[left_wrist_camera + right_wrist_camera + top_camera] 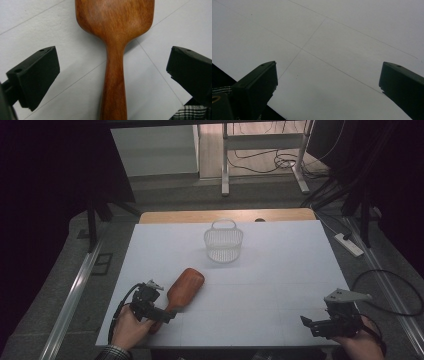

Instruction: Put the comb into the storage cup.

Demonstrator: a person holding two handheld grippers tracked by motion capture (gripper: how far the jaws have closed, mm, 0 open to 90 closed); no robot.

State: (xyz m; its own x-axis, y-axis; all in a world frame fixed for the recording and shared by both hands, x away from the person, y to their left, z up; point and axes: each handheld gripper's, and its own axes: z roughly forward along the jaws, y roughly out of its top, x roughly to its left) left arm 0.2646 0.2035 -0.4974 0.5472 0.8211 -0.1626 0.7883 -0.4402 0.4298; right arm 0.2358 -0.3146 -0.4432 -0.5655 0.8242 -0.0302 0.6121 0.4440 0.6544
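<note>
Brush (184,287) lies on the desk (280,270) just this side of the basket (223,241), handle running straight back between the spread left tongs (112,75), untouched, while the right tongs (327,324) gape far off.

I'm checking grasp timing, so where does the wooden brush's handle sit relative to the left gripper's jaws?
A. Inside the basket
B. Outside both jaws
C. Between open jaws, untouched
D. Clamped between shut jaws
C: the wooden brush handle runs between the left gripper jaws, with table showing on both sides.
</note>
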